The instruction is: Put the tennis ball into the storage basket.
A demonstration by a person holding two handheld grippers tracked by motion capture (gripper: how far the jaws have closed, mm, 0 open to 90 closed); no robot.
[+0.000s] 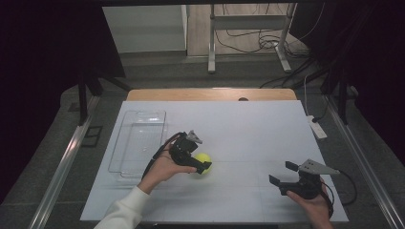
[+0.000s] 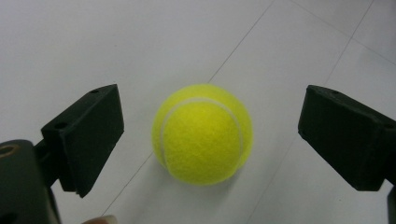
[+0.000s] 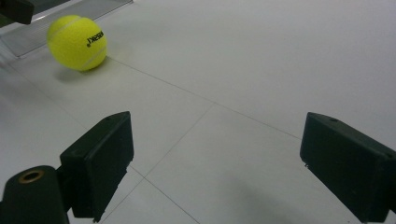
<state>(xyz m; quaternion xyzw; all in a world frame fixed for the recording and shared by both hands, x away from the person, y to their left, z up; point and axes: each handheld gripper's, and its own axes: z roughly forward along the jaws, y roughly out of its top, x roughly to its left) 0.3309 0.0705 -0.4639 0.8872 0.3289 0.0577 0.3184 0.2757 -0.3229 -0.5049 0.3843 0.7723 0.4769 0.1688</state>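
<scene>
White matte table sheet [image 1: 248, 129], thin seams; fuzzy yellow tennis ball [image 2: 202, 134] frame centre between left gripper [image 2: 210, 135], jaws apart, clear of it. Right gripper [image 3: 217, 163] jaws apart, nothing between.

A: The table [image 1: 248, 124] carries a white top with a strip of wood [image 1: 210, 94] bare at its far edge.
B: Beyond it lies a grey floor [image 1: 191, 74], with a metal stand [image 1: 248, 33] and loose cables [image 1: 260, 43]. Dark curtains [image 1: 47, 43] close both sides.

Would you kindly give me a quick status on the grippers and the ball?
Left gripper open, straddling tennis ball, no contact. Right gripper open, idle. Nothing in the way.
</scene>
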